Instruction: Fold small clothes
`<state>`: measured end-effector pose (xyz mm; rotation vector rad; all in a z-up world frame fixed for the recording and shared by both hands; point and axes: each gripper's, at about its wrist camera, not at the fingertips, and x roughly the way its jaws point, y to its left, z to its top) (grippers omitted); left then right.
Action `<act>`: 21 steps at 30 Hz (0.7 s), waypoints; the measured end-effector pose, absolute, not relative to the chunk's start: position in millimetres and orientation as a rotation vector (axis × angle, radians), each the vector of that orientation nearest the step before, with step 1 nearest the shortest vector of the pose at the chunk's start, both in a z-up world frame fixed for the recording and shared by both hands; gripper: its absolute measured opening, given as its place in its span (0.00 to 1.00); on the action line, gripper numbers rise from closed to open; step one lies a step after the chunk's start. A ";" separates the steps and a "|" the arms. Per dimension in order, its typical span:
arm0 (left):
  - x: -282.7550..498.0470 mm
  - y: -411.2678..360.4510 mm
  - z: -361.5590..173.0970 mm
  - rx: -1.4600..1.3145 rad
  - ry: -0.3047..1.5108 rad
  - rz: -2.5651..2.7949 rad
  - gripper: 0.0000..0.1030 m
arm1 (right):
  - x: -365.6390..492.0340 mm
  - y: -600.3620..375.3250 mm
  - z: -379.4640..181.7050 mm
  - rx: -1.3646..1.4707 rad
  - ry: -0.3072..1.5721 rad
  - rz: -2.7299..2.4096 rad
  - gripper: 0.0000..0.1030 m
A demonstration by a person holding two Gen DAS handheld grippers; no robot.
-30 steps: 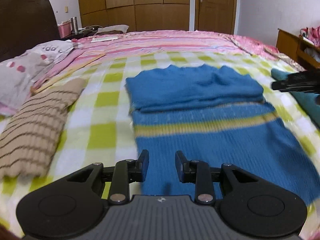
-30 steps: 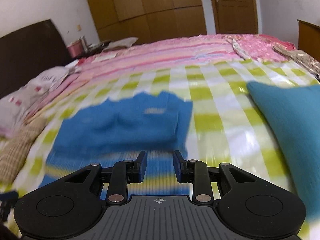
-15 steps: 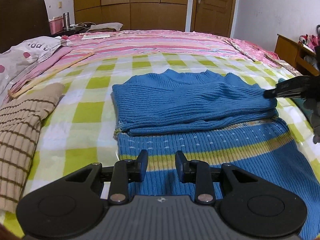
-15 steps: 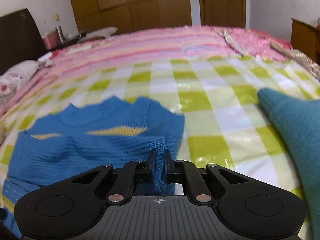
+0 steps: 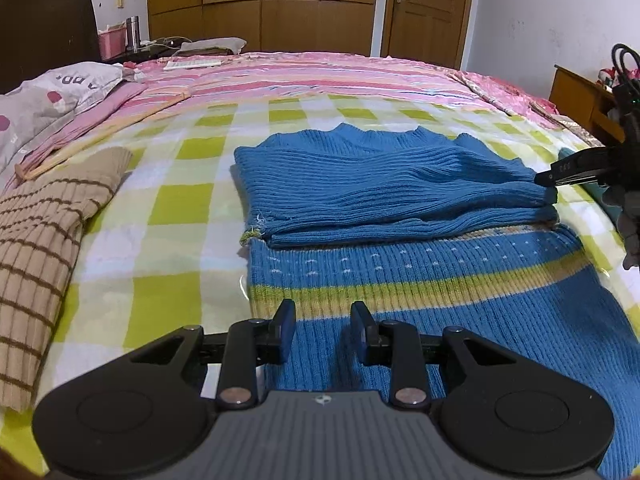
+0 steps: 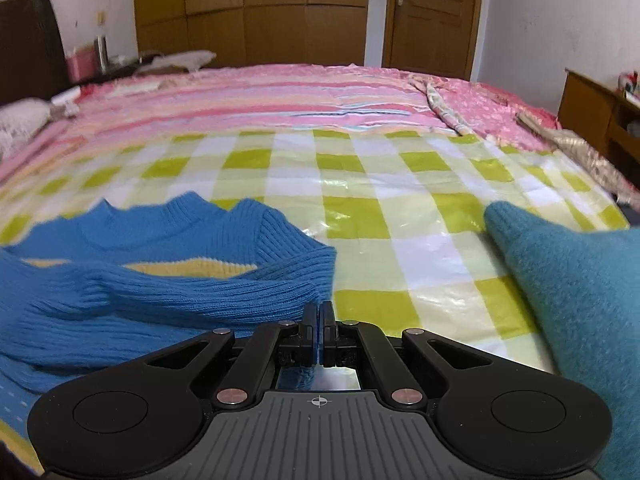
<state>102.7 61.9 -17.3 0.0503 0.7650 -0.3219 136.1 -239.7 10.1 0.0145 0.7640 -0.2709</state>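
A blue knit sweater (image 5: 400, 216) with a yellow stripe lies on the green-checked sheet (image 5: 180, 208), its top part folded over the body. My left gripper (image 5: 323, 320) is open and empty, low over the sweater's near left part. My right gripper (image 6: 319, 320) is shut on the folded sweater's right edge (image 6: 224, 296) and lifts it slightly. It also shows in the left wrist view (image 5: 548, 180), pinching that corner.
A folded beige striped garment (image 5: 44, 240) lies at the left. A teal garment (image 6: 572, 304) lies at the right. Pillows (image 5: 44, 96) and pink bedding (image 5: 320, 76) are farther back. A wooden cabinet (image 5: 580, 100) stands at the right.
My right gripper came down onto the sweater's right edge, shut on it and raised it a little. The left gripper moved in closer and stayed open.
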 end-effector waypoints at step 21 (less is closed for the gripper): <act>103.6 74.8 -22.4 0.025 0.812 -0.320 0.35 | 98.0 -176.1 14.9 -0.003 0.793 -0.139 0.11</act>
